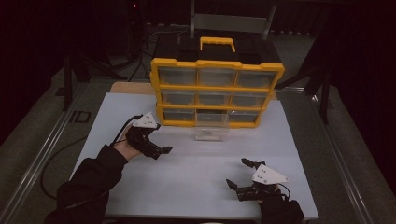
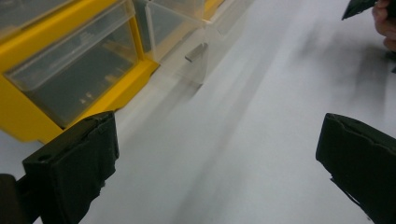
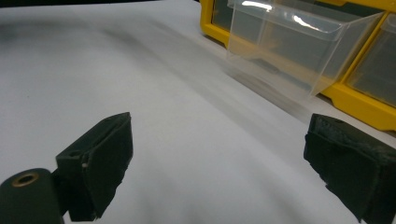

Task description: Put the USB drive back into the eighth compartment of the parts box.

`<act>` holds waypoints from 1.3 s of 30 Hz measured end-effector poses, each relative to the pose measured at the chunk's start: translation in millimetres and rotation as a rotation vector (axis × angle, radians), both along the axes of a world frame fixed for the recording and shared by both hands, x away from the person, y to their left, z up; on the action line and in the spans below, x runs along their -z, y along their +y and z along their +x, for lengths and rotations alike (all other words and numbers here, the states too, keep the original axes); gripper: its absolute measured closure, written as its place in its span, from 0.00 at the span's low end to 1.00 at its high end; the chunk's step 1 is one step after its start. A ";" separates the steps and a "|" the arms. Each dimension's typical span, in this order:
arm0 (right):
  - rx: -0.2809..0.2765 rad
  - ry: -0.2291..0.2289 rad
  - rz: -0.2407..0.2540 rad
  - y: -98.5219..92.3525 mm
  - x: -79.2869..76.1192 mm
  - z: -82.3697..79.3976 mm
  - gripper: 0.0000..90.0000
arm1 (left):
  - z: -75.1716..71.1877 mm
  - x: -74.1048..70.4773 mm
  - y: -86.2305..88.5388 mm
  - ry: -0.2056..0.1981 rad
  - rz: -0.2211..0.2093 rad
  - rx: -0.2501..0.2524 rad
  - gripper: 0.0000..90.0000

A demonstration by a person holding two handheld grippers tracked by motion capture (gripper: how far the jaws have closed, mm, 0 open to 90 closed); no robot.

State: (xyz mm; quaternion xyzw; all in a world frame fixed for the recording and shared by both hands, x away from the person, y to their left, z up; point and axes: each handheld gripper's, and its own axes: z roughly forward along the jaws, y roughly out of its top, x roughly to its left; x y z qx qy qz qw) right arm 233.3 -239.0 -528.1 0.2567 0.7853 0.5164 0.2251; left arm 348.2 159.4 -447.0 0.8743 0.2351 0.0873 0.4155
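Two grippers being held spread and empty over the white table (image 1: 196,179), left gripper (image 1: 164,150) at nine o'clock, right gripper (image 1: 239,173) at five, clear drawer (image 1: 211,125), seemingly empty, being left pulled out of the yellow organizer (image 1: 216,88) at twelve.

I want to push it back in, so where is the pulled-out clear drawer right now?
In the high view the clear drawer sticks out of the yellow organizer's bottom row, middle slot, over the white table.
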 end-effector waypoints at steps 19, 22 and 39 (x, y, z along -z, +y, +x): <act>0.004 0.005 -0.002 0.7 0.3 0.7 0.09 | -34.1 18.0 39.4 0.002 -0.017 -0.050 0.01; 0.005 0.003 -0.005 0.8 0.4 0.4 0.09 | -40.6 21.1 45.1 -0.004 -0.010 -0.055 0.01; 0.000 0.004 -0.010 2.1 0.8 0.7 0.09 | -65.8 41.2 76.0 -0.011 -0.018 -0.122 0.01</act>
